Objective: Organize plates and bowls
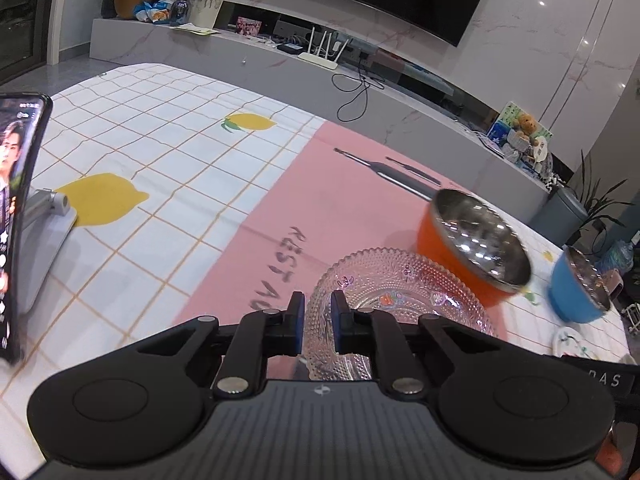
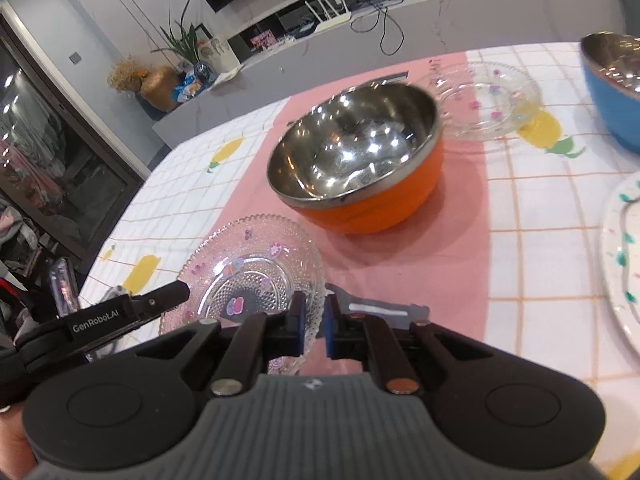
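Presently one beaded glass plate [image 1: 400, 300] is being gripped at its rim by both grippers' narrowed jaws, left gripper [image 1: 318, 320] and right gripper [image 2: 314, 326]. Only the right view is showing a second glass plate [image 2: 486, 98] at one o'clock; two bowls are being seen, orange bowl [image 2: 360, 160] and blue bowl [image 2: 612, 88].

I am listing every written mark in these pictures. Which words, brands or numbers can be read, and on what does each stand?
"GenRobot.AI": on the left gripper, seen in the right wrist view.
"RESTA…": on the pink cloth; the rest is hidden.
"…RAS": on a black strap, cut off.
Phone screen: its text is too blurred to read.
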`<state>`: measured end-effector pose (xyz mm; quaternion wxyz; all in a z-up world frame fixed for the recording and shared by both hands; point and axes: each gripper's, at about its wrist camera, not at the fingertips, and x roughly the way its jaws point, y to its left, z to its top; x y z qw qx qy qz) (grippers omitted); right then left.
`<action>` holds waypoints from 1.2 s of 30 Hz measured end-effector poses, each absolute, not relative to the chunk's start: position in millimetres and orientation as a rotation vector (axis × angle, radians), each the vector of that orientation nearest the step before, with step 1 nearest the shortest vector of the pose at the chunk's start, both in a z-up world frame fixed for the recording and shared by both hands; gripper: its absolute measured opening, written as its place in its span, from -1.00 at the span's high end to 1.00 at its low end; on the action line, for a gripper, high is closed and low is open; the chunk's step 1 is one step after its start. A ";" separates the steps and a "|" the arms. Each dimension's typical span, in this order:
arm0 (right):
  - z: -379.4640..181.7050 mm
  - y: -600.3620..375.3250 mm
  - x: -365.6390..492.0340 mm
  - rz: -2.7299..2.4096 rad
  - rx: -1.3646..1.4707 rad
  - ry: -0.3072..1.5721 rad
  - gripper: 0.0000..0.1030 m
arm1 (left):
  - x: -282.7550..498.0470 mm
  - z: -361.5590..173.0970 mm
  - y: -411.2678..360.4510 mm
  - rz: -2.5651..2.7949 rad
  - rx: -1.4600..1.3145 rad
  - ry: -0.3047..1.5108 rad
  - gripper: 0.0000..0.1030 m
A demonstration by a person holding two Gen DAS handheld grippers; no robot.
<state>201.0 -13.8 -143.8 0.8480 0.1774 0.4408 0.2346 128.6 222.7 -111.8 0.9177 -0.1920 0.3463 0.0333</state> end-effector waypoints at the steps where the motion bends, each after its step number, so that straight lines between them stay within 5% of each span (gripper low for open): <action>1: -140.0 -17.9 197.0 0.494 0.376 0.922 0.87 | 125.1 -108.6 218.3 0.064 -0.394 0.711 0.72; 14: -101.7 -100.5 137.0 0.426 0.406 0.852 0.89 | 88.2 -87.2 144.1 -0.037 -0.371 0.736 0.72; 36: -149.7 -158.4 100.3 0.311 0.427 0.940 0.89 | 76.9 -132.8 94.4 -0.117 -0.327 0.858 0.72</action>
